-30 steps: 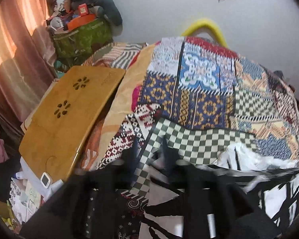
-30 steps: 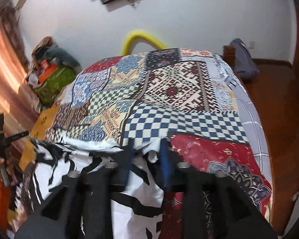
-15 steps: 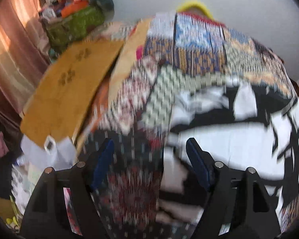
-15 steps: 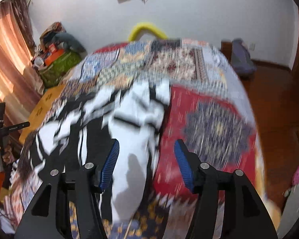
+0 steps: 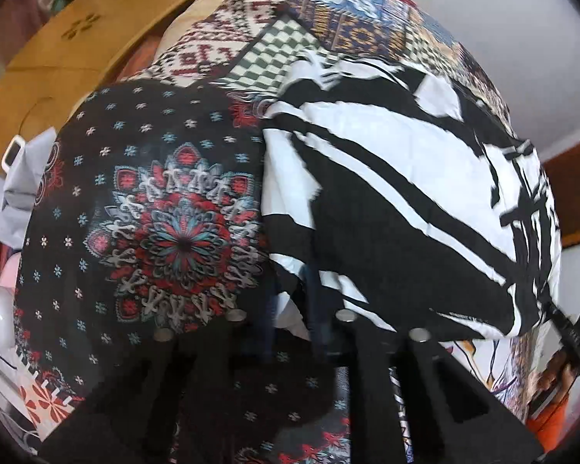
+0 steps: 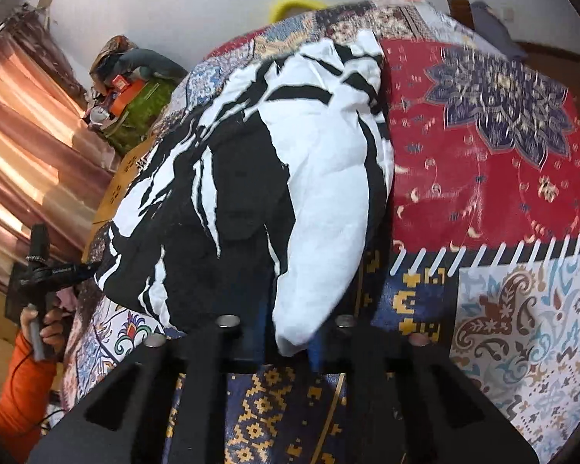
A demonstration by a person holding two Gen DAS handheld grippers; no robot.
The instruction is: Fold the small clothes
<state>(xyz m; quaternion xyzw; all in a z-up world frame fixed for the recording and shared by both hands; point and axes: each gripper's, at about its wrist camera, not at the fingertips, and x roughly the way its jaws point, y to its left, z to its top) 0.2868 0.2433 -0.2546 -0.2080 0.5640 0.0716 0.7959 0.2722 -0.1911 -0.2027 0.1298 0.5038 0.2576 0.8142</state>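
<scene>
Both the left gripper [image 5: 290,324] and the right gripper [image 6: 290,332] pinch the near edge of the black and white cloth [image 6: 290,178], which lies on the patchwork bed [image 6: 483,178].

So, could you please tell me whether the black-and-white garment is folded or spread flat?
Folded: the black-and-white garment lies doubled over on the patchwork bedspread, its near edge bulging.

The black-and-white garment [image 5: 386,193] drapes over both tools' fingertips, hiding their grip; behind the right tool [image 6: 290,332], the far bedspread [image 6: 483,123] is blurred.
</scene>
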